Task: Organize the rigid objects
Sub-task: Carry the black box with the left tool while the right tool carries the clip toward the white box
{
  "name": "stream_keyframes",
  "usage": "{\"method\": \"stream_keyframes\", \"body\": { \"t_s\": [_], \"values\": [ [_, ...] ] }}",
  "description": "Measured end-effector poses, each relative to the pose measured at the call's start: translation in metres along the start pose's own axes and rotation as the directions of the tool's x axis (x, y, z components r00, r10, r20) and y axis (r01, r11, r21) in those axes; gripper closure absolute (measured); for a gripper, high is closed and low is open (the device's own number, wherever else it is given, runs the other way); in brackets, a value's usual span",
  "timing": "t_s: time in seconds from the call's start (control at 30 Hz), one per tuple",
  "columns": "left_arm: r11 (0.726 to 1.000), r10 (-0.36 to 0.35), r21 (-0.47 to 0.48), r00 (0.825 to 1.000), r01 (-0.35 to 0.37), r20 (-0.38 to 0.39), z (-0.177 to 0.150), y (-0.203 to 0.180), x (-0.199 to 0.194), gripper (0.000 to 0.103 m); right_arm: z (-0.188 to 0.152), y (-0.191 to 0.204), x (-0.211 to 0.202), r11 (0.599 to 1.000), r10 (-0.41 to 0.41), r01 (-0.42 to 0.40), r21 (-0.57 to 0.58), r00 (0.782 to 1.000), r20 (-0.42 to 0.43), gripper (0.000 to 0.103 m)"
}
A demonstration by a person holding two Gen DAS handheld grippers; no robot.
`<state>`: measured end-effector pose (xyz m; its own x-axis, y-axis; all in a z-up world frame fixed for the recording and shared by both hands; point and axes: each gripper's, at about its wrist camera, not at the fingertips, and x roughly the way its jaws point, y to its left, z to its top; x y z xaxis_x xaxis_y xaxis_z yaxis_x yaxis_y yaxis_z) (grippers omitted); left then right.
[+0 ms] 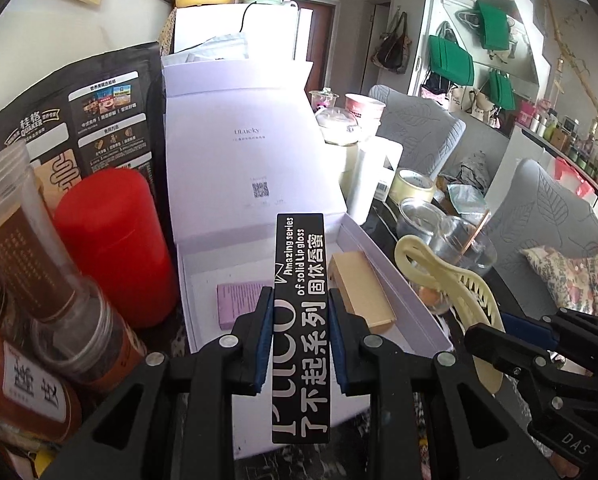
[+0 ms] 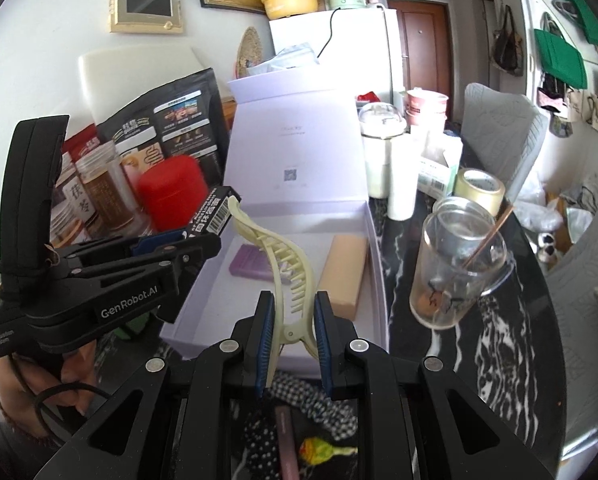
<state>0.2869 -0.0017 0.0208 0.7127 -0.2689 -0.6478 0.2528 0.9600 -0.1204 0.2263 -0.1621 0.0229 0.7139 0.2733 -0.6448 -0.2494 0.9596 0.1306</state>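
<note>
My left gripper (image 1: 300,300) is shut on a long black lip-gloss box (image 1: 301,280) with white lettering, held above the open white gift box (image 1: 403,280). The same black box (image 2: 213,210) and left gripper (image 2: 203,246) show at left in the right wrist view. My right gripper (image 2: 294,308) is shut on a cream hair claw clip (image 2: 283,256), held over the white gift box's (image 2: 373,248) front edge. The clip (image 1: 451,280) and right gripper (image 1: 499,340) show at right in the left wrist view. Inside the box lie a purple item (image 2: 249,262) and a tan box (image 2: 345,272).
A red canister (image 1: 111,248), spice jars (image 1: 39,280) and a black Quaker bag (image 1: 79,116) stand left of the box. A glass mug (image 2: 459,264), tape roll (image 2: 479,190) and white cylinders (image 2: 403,184) stand on the black marble table (image 2: 499,360) to the right. Grey chairs (image 2: 503,128) stand beyond.
</note>
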Motion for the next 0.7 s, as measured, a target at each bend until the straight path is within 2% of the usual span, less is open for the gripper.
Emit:
{"method": "stream_keyframes", "body": {
  "t_s": [0.33, 0.7],
  "values": [
    [0.999, 0.044, -0.019, 0.999, -0.044, 0.027, 0.033, 0.011, 0.023, 0.078, 0.032, -0.002, 0.023, 0.999, -0.044, 0.044, -0.015, 0.999, 0.024, 0.083],
    [0.997, 0.071, -0.045, 0.997, -0.070, 0.023, 0.060, 0.026, 0.048, 0.078, 0.061, -0.006, 0.051, 0.999, -0.049, 0.049, 0.007, 0.998, 0.024, 0.083]
  ]
}}
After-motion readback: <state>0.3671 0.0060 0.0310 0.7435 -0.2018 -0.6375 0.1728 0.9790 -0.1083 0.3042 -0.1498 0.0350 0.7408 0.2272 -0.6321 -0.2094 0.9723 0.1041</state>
